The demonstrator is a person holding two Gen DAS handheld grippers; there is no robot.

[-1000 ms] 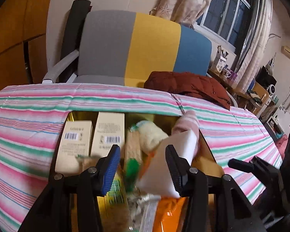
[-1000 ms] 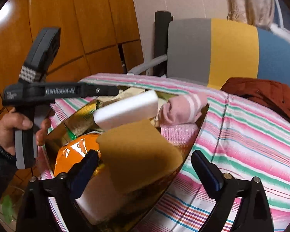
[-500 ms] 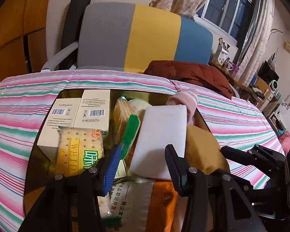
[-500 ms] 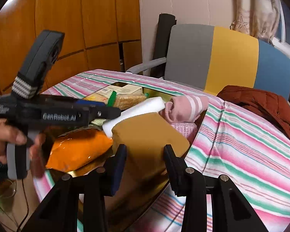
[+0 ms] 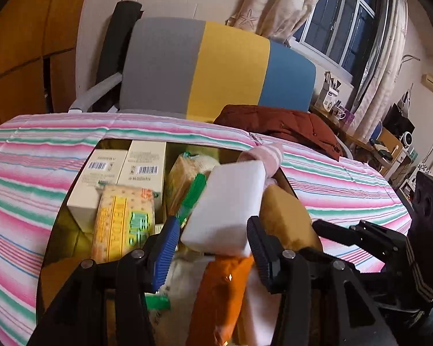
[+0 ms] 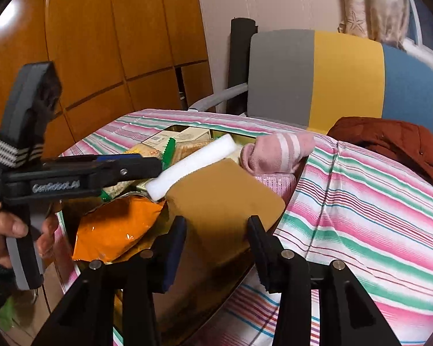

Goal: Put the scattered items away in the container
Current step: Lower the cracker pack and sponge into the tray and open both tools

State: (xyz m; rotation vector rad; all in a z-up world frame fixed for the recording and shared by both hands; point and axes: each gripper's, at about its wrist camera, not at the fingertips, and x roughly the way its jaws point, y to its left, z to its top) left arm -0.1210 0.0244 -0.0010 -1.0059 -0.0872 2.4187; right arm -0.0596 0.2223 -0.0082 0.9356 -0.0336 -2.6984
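A gold container [image 5: 54, 248] [image 6: 222, 282] on the striped bedspread is heaped with items. My left gripper [image 5: 212, 222] has the near end of a white sponge block [image 5: 228, 207] [image 6: 193, 164] between its pads. Its jaws are opening, and the block lies tilted on the heap. My right gripper [image 6: 216, 219] pinches a tan sponge [image 6: 225, 199] [image 5: 285, 216] at the container's near right corner, and its jaws are easing open too. A pink striped sock [image 6: 277, 152], an orange snack bag [image 6: 115, 230], a cracker pack [image 5: 121, 222] and two cream boxes [image 5: 124, 170] lie inside.
The pink-and-green striped bedspread [image 6: 360, 216] surrounds the container. A dark red jacket [image 5: 280, 127] lies at its far edge before a grey, yellow and blue chair [image 5: 216, 66]. A person's hand [image 6: 11, 227] holds the left gripper's handle at the left.
The right jaws went from wide apart to closed on the tan sponge. The left gripper moved forward and down with the white block, which now rests lower on the heap.
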